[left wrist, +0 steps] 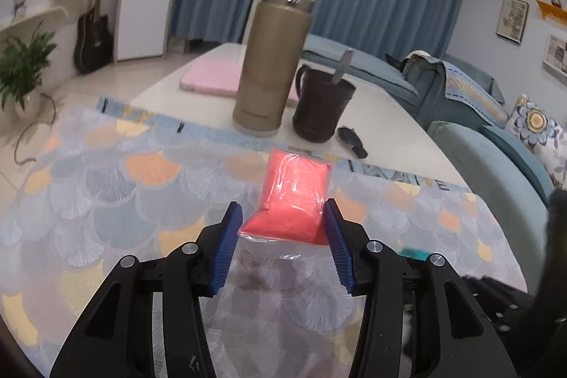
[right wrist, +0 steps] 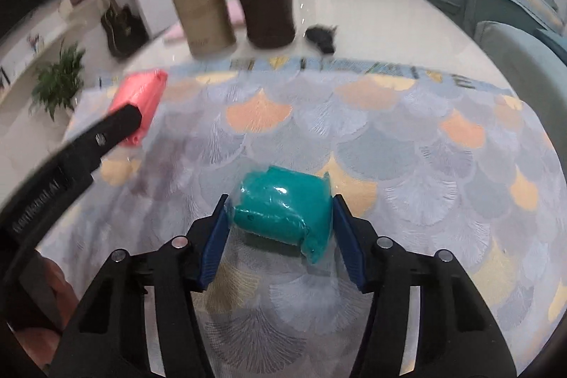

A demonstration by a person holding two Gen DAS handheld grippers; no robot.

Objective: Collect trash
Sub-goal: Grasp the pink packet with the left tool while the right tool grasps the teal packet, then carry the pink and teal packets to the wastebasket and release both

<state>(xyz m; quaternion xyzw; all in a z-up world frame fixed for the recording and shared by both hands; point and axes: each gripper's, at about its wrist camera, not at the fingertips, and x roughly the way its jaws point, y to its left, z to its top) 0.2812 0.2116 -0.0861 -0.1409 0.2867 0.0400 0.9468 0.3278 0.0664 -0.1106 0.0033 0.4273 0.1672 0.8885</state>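
Observation:
My left gripper [left wrist: 283,218] is shut on a red packet wrapped in clear plastic [left wrist: 294,190] and holds it above the patterned tablecloth [left wrist: 106,201]. My right gripper [right wrist: 280,211] is shut on a teal packet in clear plastic [right wrist: 283,208], just above the cloth [right wrist: 407,147]. In the right wrist view the red packet [right wrist: 141,94] shows at the left, held by the left gripper's black finger [right wrist: 117,126]. A bit of teal [left wrist: 413,252] shows at the right in the left wrist view.
At the cloth's far edge on the white table [left wrist: 389,116] stand a tall tan tumbler [left wrist: 273,62], a dark mug with a spoon [left wrist: 322,105] and a small black object [left wrist: 352,137]. A pink pad [left wrist: 212,77] lies behind. Blue sofa [left wrist: 460,84] at right.

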